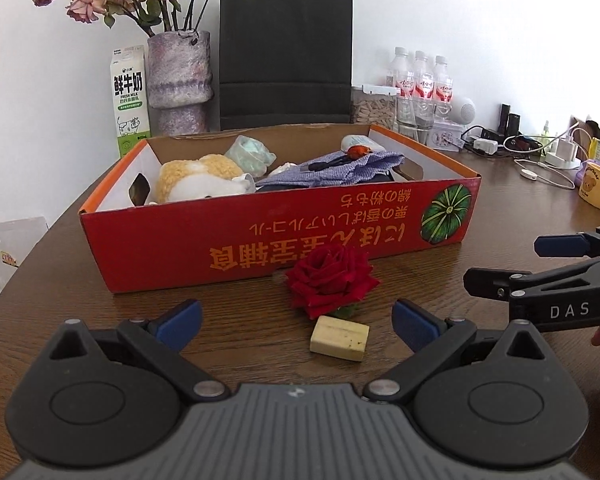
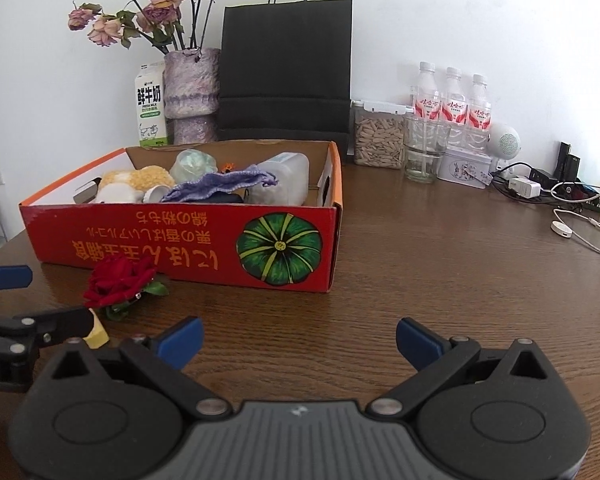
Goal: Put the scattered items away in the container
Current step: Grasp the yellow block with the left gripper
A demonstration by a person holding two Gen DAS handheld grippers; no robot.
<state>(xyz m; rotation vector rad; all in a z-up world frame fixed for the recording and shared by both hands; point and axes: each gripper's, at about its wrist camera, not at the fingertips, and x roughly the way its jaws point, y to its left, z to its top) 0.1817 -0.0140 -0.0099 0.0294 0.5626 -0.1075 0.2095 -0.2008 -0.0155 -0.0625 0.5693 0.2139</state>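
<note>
A red cardboard box (image 1: 260,240) (image 2: 180,240) stands on the wooden table, holding a plush toy (image 1: 196,180), a purple cloth (image 1: 340,168) and other items. Just in front of it lie a red rose (image 1: 330,280) (image 2: 116,280) and a small pale yellow block (image 1: 340,338) (image 2: 97,334). My left gripper (image 1: 296,324) is open, with the block and rose lying between and just beyond its fingertips. My right gripper (image 2: 298,340) is open over bare table to the right of the rose, nothing between its fingers. It also shows at the right of the left wrist view, open (image 1: 500,264).
Along the wall stand a milk carton (image 1: 129,100), a vase of dried roses (image 1: 180,76), a black paper bag (image 1: 286,56), a seed jar (image 2: 378,136), a glass (image 2: 424,152), water bottles (image 2: 452,108) and a tin (image 2: 464,166). Chargers and cables (image 2: 560,196) and a yellow mug (image 1: 598,190) are at right.
</note>
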